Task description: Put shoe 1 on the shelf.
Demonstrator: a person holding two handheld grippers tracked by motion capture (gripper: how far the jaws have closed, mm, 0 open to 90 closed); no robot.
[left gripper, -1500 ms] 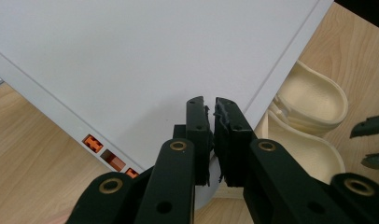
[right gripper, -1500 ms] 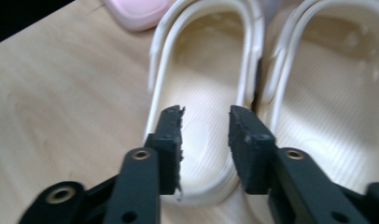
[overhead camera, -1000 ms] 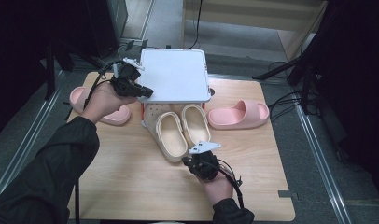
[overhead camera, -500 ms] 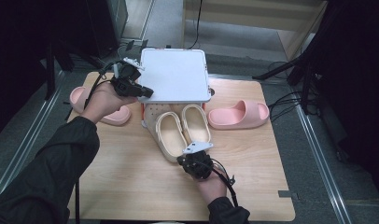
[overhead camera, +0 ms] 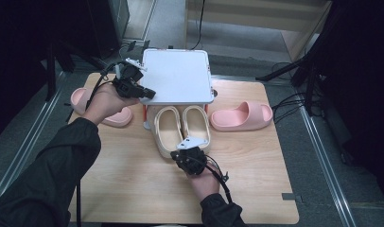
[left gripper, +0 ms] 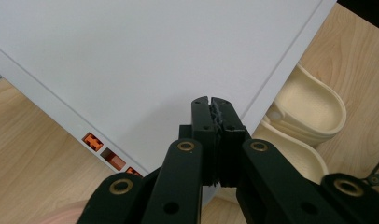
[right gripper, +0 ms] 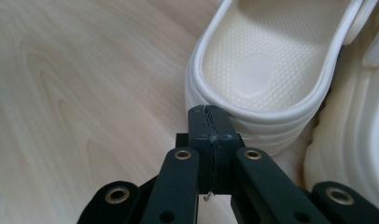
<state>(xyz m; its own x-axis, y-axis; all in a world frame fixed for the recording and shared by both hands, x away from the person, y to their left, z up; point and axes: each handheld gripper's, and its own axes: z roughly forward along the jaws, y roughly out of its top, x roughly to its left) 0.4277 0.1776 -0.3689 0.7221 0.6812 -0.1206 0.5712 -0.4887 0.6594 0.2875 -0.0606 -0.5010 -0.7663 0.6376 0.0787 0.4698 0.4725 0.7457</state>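
My right hand-held gripper [overhead camera: 189, 152] sits clenched on nothing at the heel of the left-hand cream slipper [overhead camera: 168, 131], jaws pressed flat together, while my left hand-held gripper [overhead camera: 144, 92], its jaws having just closed with nothing between them, rests over the near left corner of the white rack top [overhead camera: 177, 75]. The cream pair lies side by side at the middle of the wooden counter [overhead camera: 119, 179], toes tucked under the rack's front edge; the second cream slipper [overhead camera: 196, 124] touches the first along its inner side. One pink slipper [overhead camera: 241, 116] lies just right of the pair, another pink slipper [overhead camera: 115, 116] at the far left, partly behind my left hand. The rack's orange-and-white leg [overhead camera: 145, 116] stands between that pink slipper and the cream pair. The right gripper view brings out the dimpled footbed [right gripper: 267, 65] and ribbed heel wall, with my jaw tips right at it. The left gripper view shows orange fittings [left gripper: 92, 141] set in the rack's rim. I can read no brand or lettering anywhere.
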